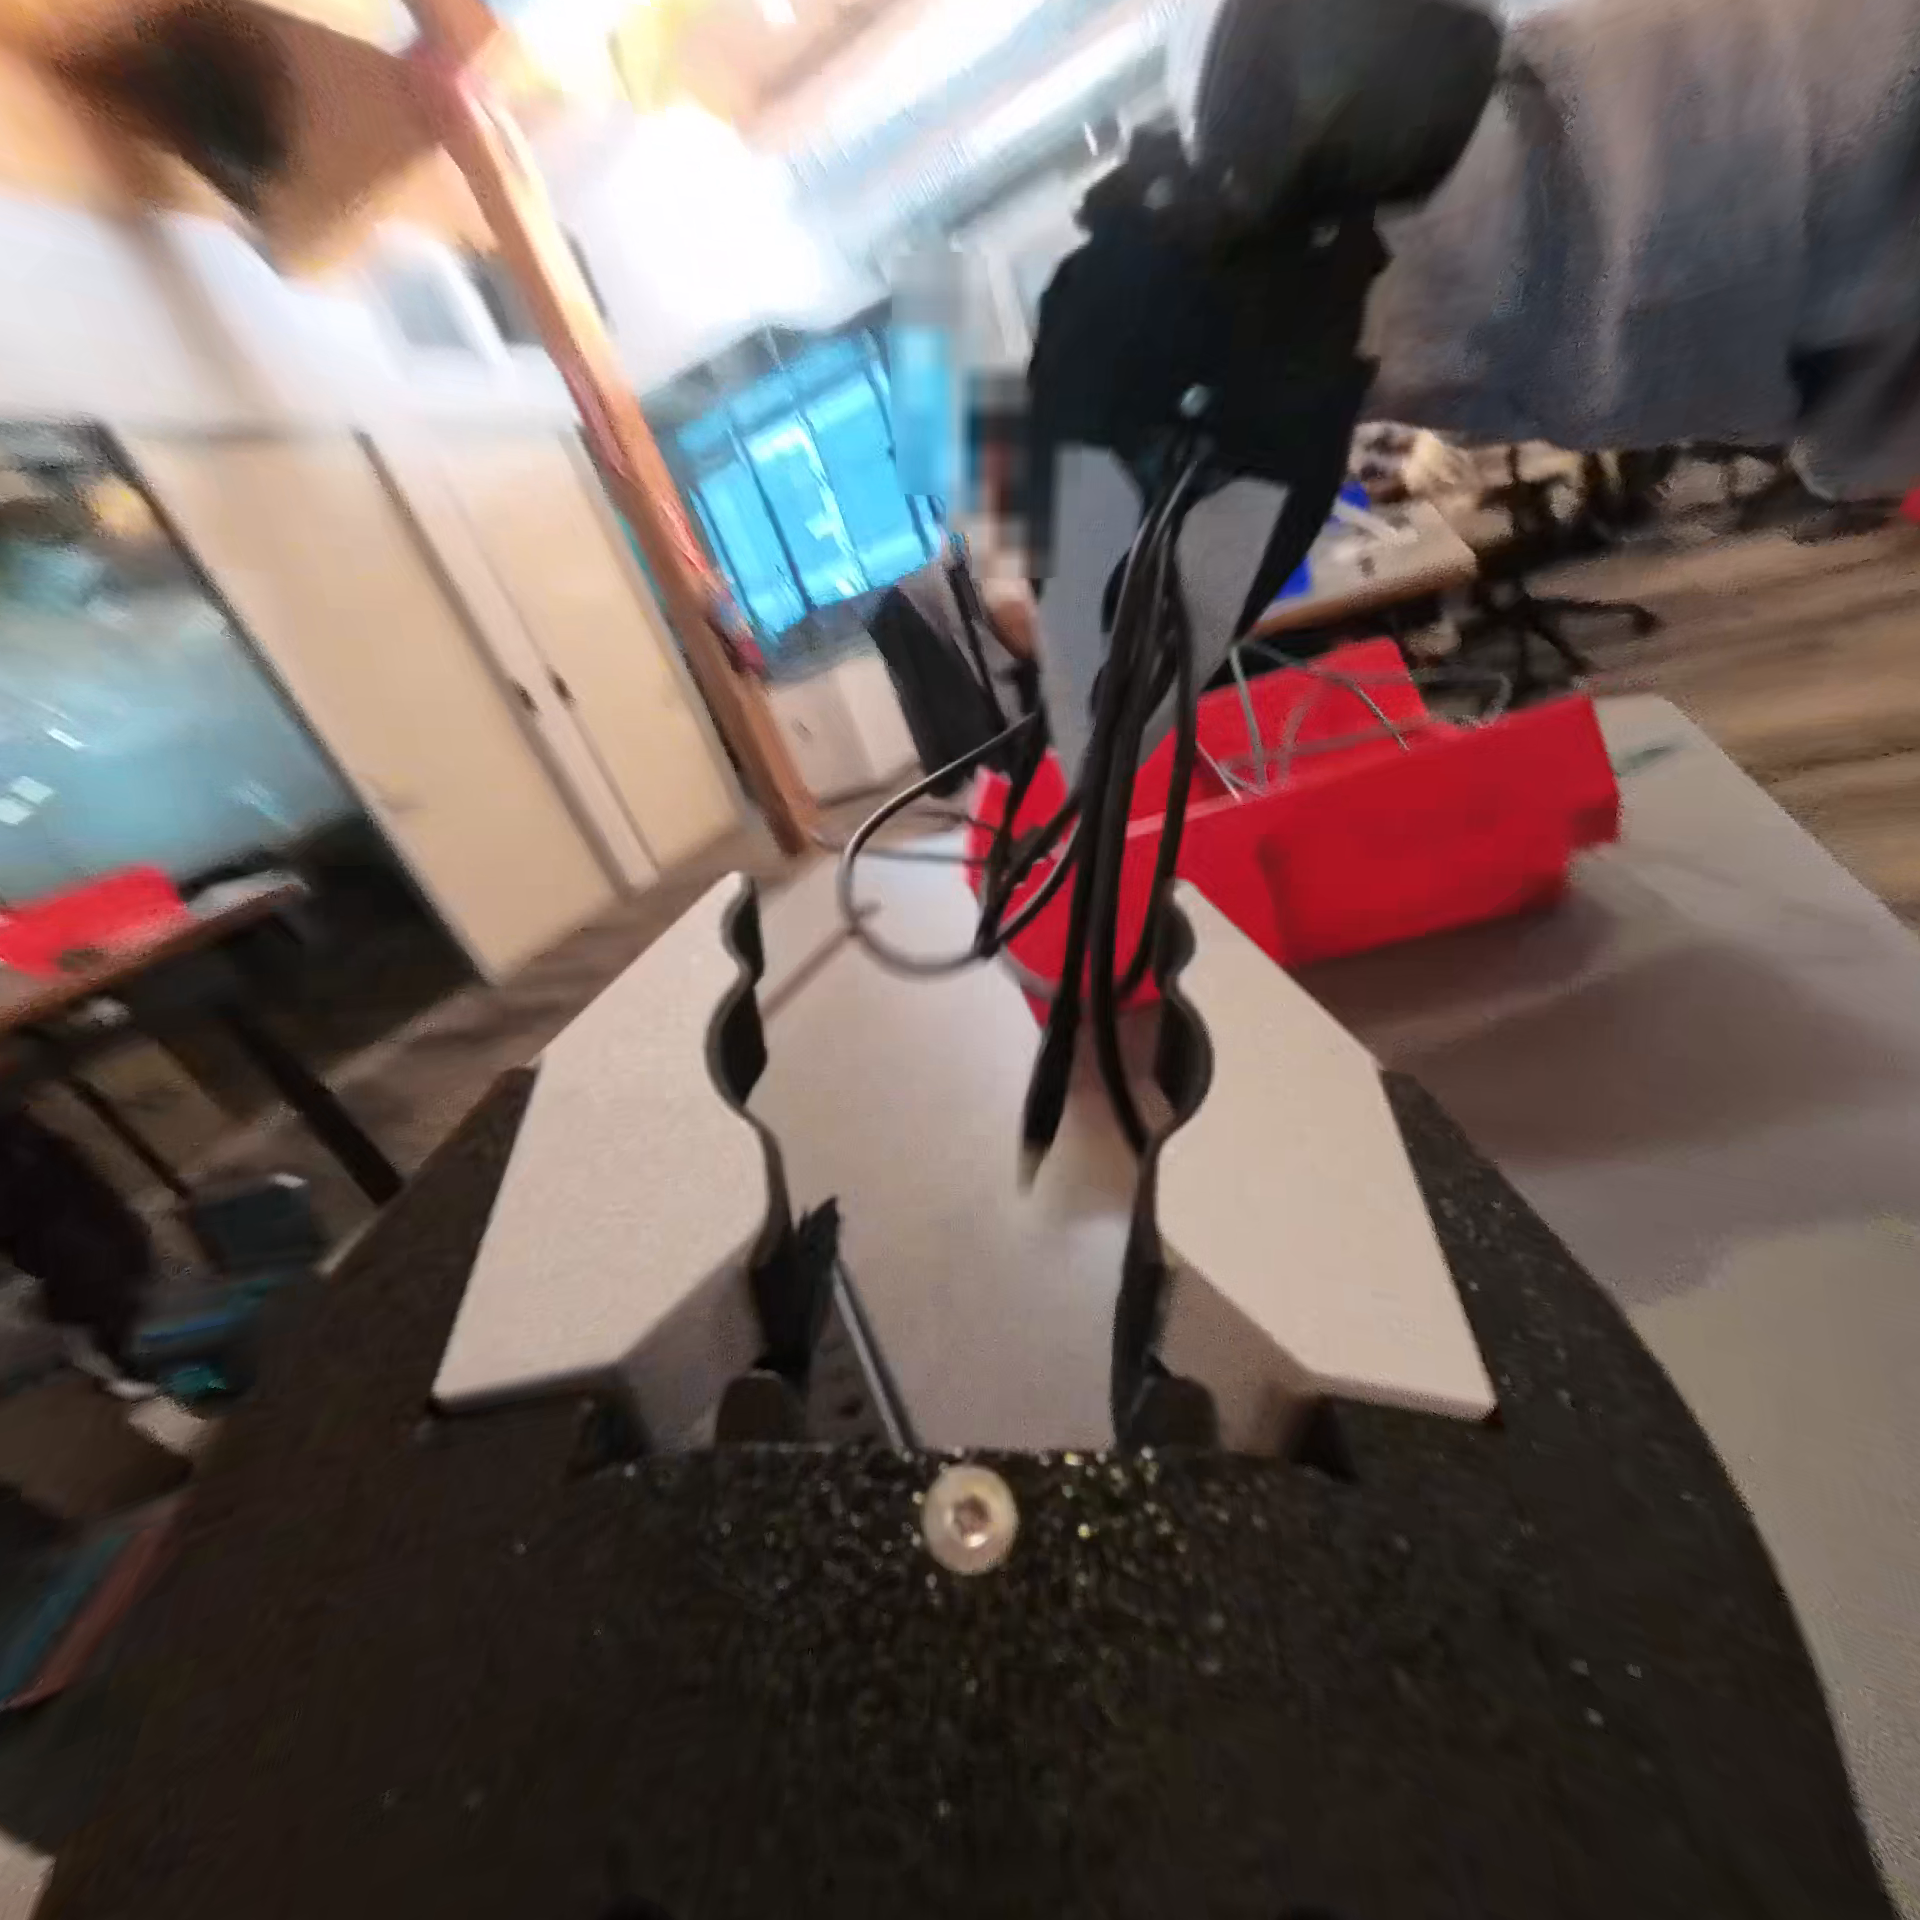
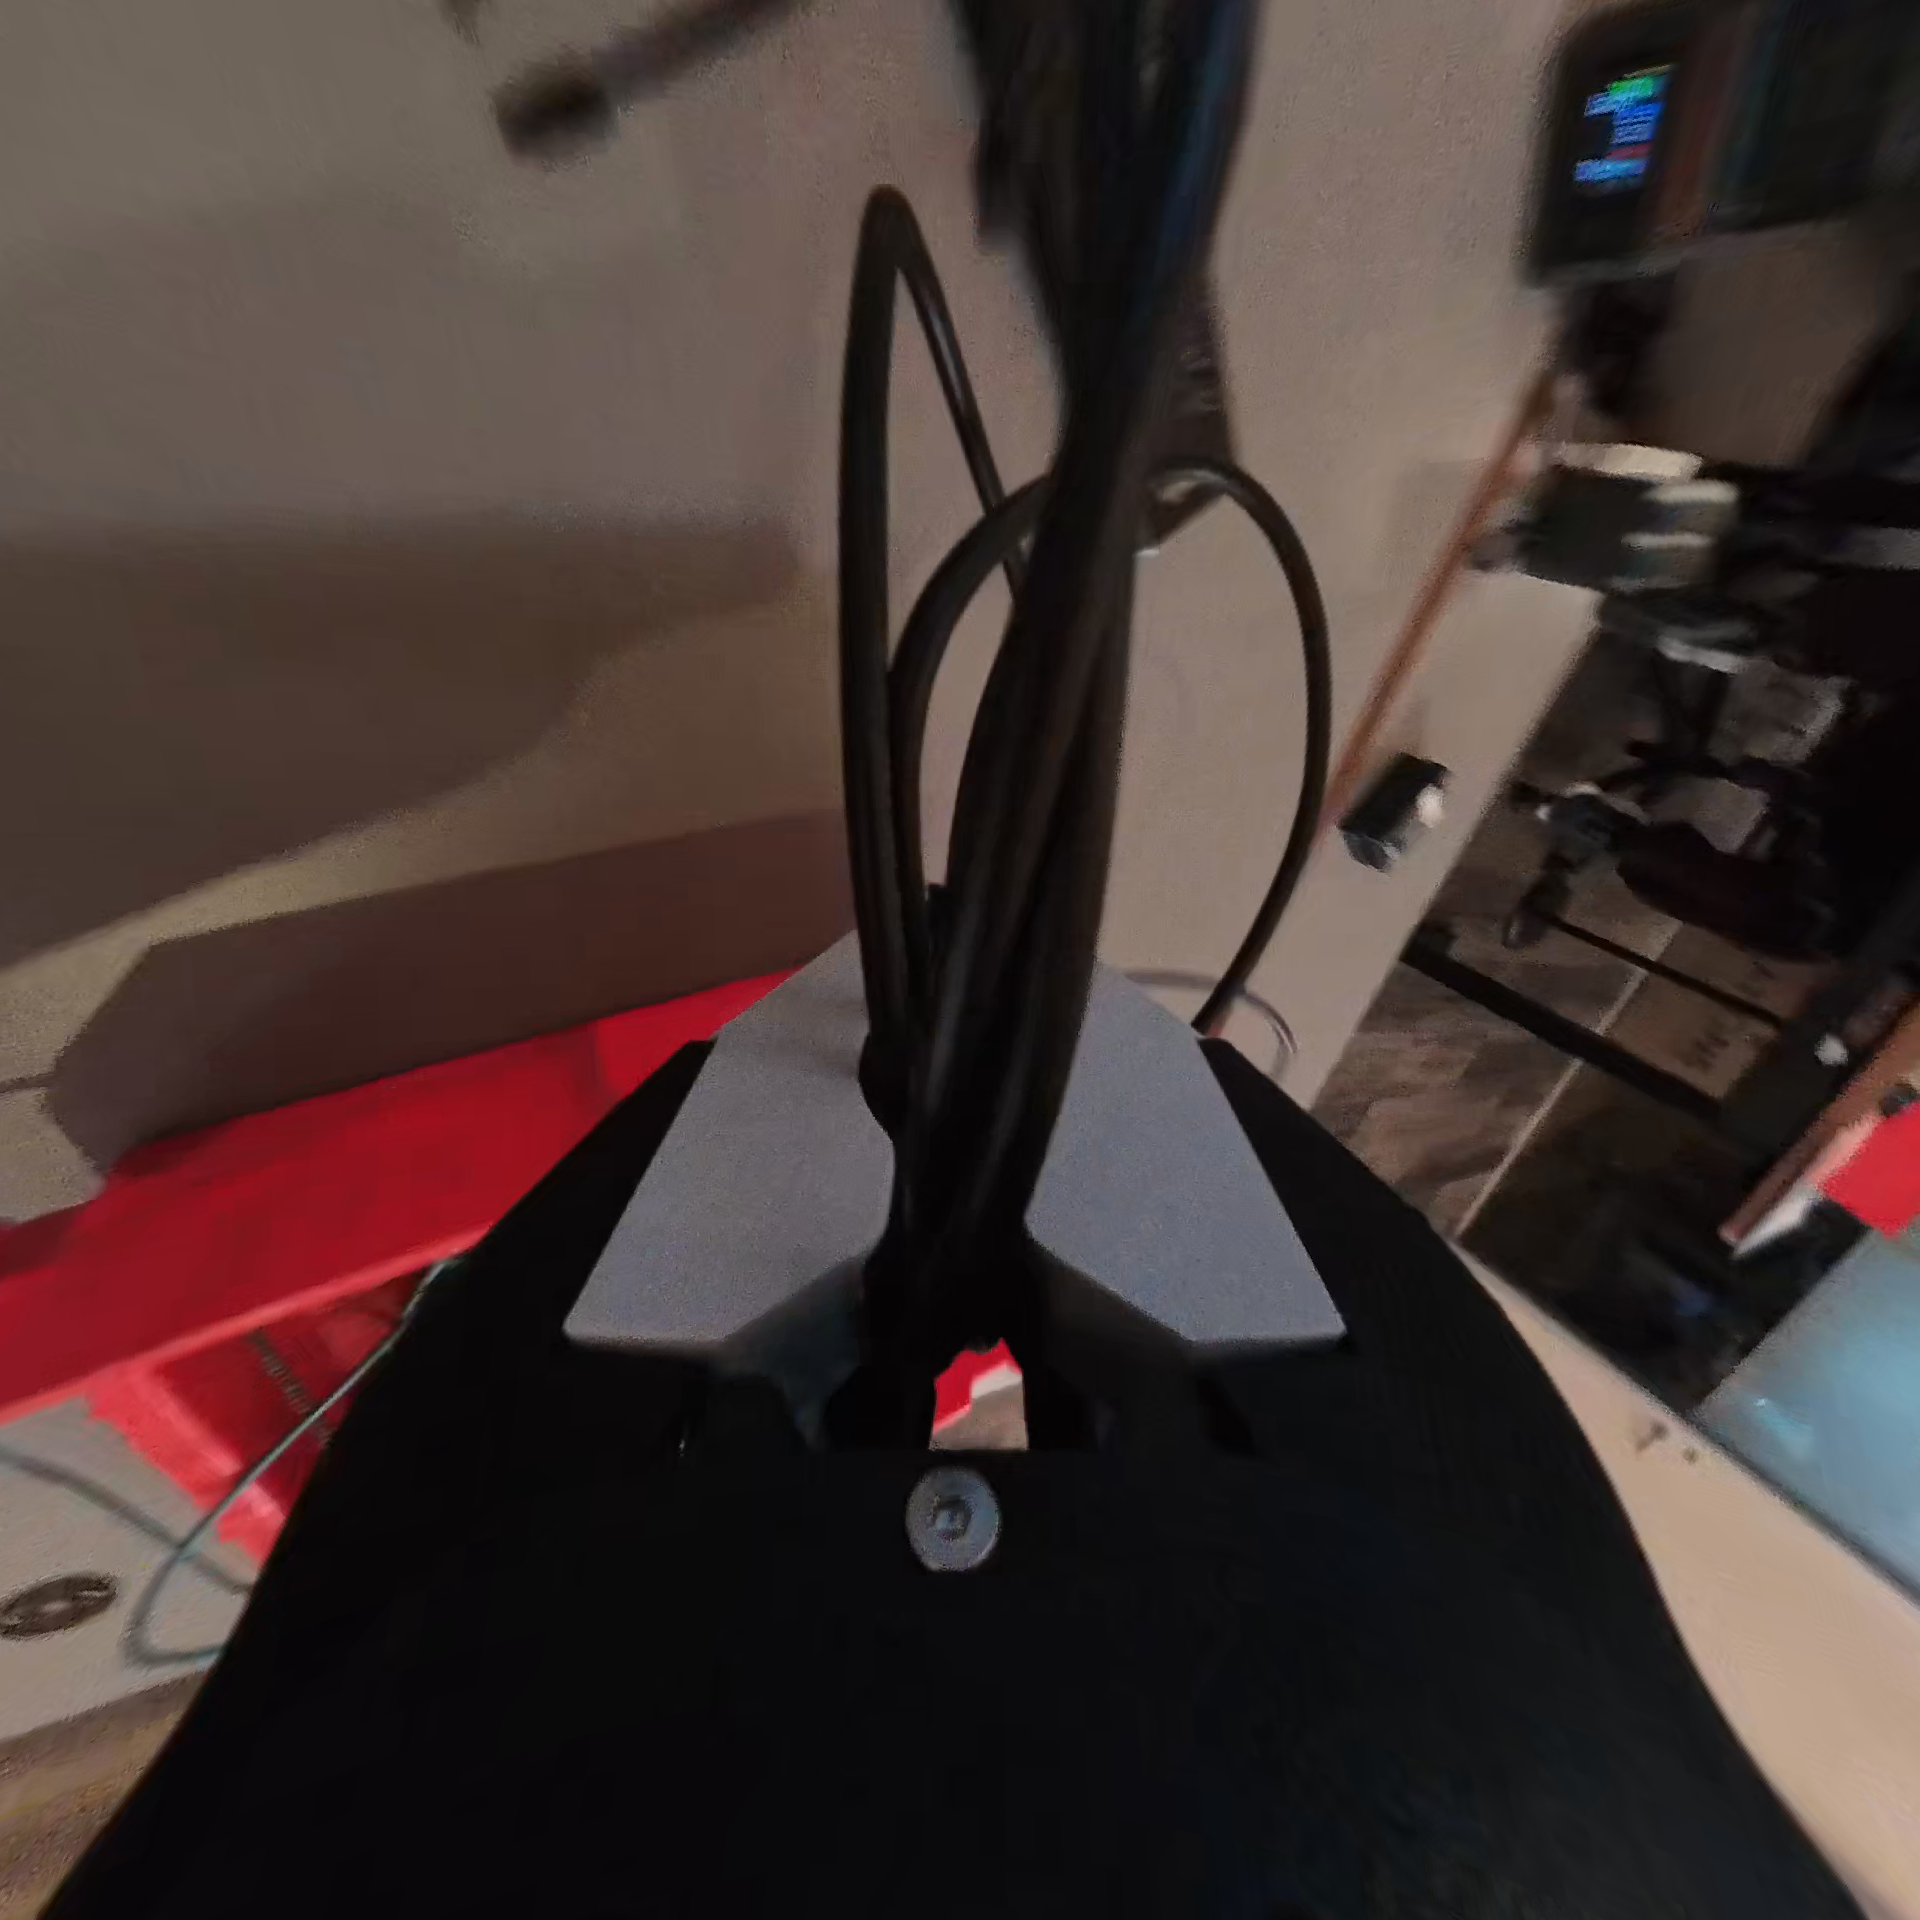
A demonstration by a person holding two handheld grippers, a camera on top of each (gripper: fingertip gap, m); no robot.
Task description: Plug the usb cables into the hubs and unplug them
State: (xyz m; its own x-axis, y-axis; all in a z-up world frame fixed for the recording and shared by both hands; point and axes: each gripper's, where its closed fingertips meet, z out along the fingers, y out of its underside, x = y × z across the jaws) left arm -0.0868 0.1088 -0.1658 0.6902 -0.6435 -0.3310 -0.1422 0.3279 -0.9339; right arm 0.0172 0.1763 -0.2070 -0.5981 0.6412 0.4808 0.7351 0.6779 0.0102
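Right hand-held gripper (image 2: 961, 1122) pinches bundle of black usb cables (image 2: 987, 727), lifted clear above red bin (image 1: 1434, 831) at desk (image 1: 1714, 1091) far edge so plugs dangle free for sorting; left hand-held gripper (image 1: 961, 1039) spread, empty, waiting just below loose plug (image 1: 1044, 1112); hubs not visible

Looks like a lab or workshop space. There's a red bin (image 1: 1434, 831) full of wires on a grey table (image 1: 1714, 1143), a lit screen (image 2: 1616, 130), office chairs (image 1: 1538, 582) and cluttered desks (image 1: 156, 966) around.
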